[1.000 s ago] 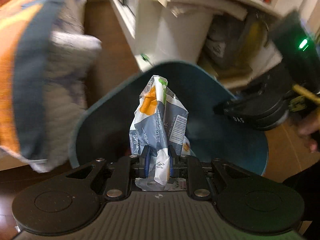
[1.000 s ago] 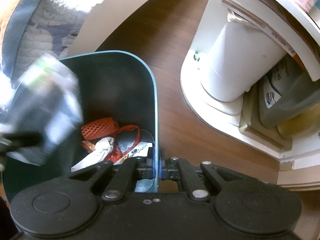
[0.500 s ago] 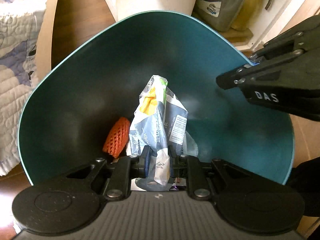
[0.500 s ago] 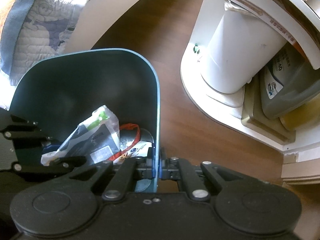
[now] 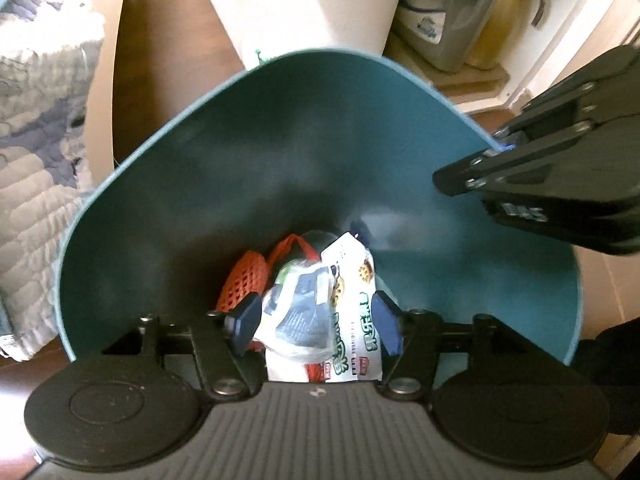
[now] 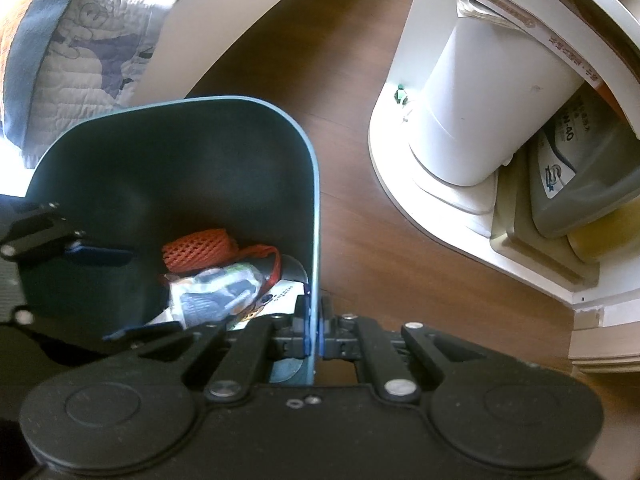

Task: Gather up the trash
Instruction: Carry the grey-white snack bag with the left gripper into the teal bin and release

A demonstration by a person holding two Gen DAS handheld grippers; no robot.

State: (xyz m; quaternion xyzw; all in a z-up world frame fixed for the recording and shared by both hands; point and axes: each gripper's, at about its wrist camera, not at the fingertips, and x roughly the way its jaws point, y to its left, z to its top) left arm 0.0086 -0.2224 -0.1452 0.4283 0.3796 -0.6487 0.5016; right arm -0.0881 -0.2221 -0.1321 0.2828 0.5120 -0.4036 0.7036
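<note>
A teal trash bin [image 5: 320, 128] fills the left wrist view and shows at the left of the right wrist view [image 6: 200, 152]. My left gripper [image 5: 318, 324] is open over the bin's mouth. The crumpled grey-white wrapper [image 5: 296, 308] lies loose on the trash at the bottom, also in the right wrist view [image 6: 216, 292]. Beside it are an orange foam net [image 5: 242, 284] and a white snack packet [image 5: 356, 320]. My right gripper [image 6: 315, 330] is shut on the bin's rim and appears at the right of the left wrist view [image 5: 500, 152].
A white cylinder bin [image 6: 480, 100] stands on a white shelf base [image 6: 400, 184] with grey jugs [image 6: 580, 168] beside it. A quilted blanket [image 6: 92, 40] hangs at the left. Brown wood floor [image 6: 360, 220] lies between them.
My left gripper opened and let go of the grey-white wrapper, which dropped onto the trash in the bin. The right gripper kept its hold on the rim.
</note>
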